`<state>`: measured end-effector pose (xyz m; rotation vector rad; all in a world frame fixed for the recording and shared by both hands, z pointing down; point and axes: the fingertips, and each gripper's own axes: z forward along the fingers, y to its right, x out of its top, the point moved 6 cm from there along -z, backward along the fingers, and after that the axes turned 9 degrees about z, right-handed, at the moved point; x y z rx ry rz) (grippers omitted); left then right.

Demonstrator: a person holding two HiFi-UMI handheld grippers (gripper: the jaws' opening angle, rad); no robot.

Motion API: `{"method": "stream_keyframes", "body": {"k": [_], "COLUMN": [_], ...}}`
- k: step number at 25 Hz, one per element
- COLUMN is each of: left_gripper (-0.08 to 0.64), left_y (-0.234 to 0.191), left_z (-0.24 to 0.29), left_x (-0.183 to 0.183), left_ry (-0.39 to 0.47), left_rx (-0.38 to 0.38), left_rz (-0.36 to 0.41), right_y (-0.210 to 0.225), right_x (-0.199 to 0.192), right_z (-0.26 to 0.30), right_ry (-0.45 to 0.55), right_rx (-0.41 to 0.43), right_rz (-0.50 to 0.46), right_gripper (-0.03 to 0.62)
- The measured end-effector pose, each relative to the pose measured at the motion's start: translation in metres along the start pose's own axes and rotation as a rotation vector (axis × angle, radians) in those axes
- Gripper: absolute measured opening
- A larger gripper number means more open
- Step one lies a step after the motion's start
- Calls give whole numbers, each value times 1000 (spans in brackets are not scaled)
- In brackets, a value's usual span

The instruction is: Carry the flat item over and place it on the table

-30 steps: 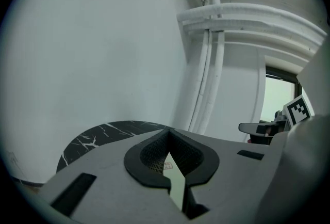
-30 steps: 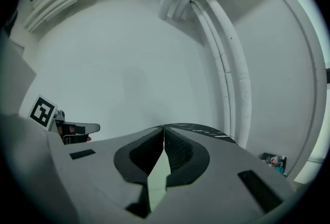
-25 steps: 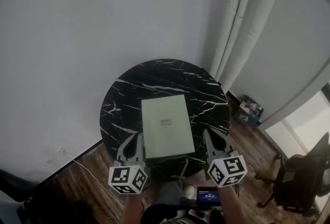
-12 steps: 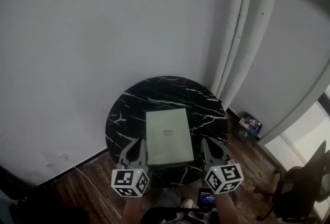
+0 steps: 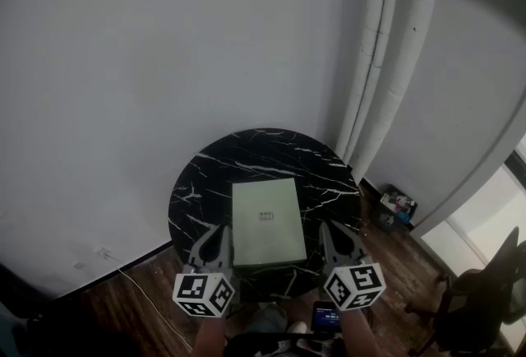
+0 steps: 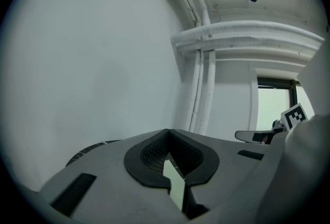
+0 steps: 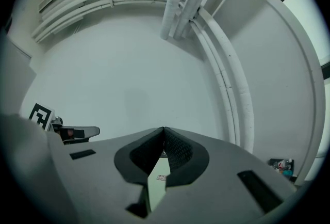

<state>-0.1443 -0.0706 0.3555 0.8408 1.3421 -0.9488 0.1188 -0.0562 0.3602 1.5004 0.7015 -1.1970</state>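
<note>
Since a second ago the view has pulled up and back: the tabletop sits smaller and lower in the head view, and both grippers have drawn back toward the person. The flat item, a pale green sheet-like piece, has not shifted; it lies flat on the black marble top, near the front edge.

Left gripper: jaws together, nothing pinched, tip just beside the item's near left corner. Right gripper: jaws together too, empty, a little apart from the item's near right corner. In both gripper views, green shows only through the gap below the closed tips.

Step, as I judge it: the placing looks done and this is the retreat. Next move likely needs only a clean withdrawal, with no snag on the item's near edge.

Containers: none on the tabletop. A small box or bag sits on the floor by the wall pipes; its contents are too small to tell.
</note>
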Motion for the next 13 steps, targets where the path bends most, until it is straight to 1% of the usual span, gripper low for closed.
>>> {"method": "stream_keyframes", "body": {"k": [2,6,13], "left_gripper": [11,11,12], "left_y": [0,13,20], "left_z": [-1,2,1], "left_x": [0,2,-4], "left_ry": [-3,-24,-26], "left_rx": [-2,-30,-41], "left_rz": [-11,45,43], "right_y": [0,2,5], "right_x": [0,-1,1], "right_z": [-1,-3,-5], "right_ry": [0,2,10], "right_rx": [2,2,9], "right_rz": [-3,8,-7], "right_gripper": [18,17,17]}}
